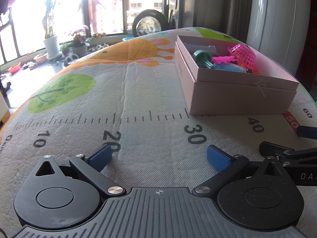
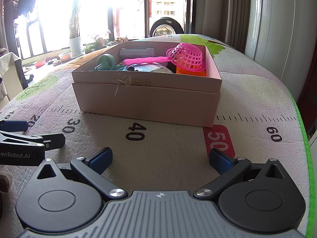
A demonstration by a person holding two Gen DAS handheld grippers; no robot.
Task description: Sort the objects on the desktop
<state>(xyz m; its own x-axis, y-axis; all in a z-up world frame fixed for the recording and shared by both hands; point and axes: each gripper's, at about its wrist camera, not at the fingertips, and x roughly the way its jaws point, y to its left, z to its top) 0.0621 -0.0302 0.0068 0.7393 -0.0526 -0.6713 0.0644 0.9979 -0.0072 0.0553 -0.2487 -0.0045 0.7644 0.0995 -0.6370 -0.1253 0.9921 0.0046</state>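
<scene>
The pale pink cardboard box [image 2: 146, 101] stands on the printed play mat [image 2: 178, 144], straddling the ruler line between the marks "30" and "50"; its contents are only partly visible above the near wall. Identifiable inside are a pink plastic mesh strainer [image 2: 187, 57] with its handle pointing left, an orange item [image 2: 190, 70] mostly hidden beneath the strainer, a green spool-shaped toy [image 2: 106, 61], a grey rectangular piece [image 2: 136, 52] against the far wall, and a blue-and-white packet [image 2: 148, 67] whose print is too small to read. A frayed scuff marks the box's near wall. Readable mat figures run "10", "20", "30", "40", "50" in a red patch, and "60". The left gripper [image 1: 158, 158] rests low over the mat near "20" and "30", its blue pads spread wide with nothing between them. The right gripper [image 2: 160, 157] sits before the box near "40" and "50", likewise spread wide and holding nothing. In the right wrist view the neighbouring tool's body shows the partial lettering "enRobot.AI", cut off at the frame edge; the left wrist view shows "DAS", also truncated. The windows beyond are overexposed.
</scene>
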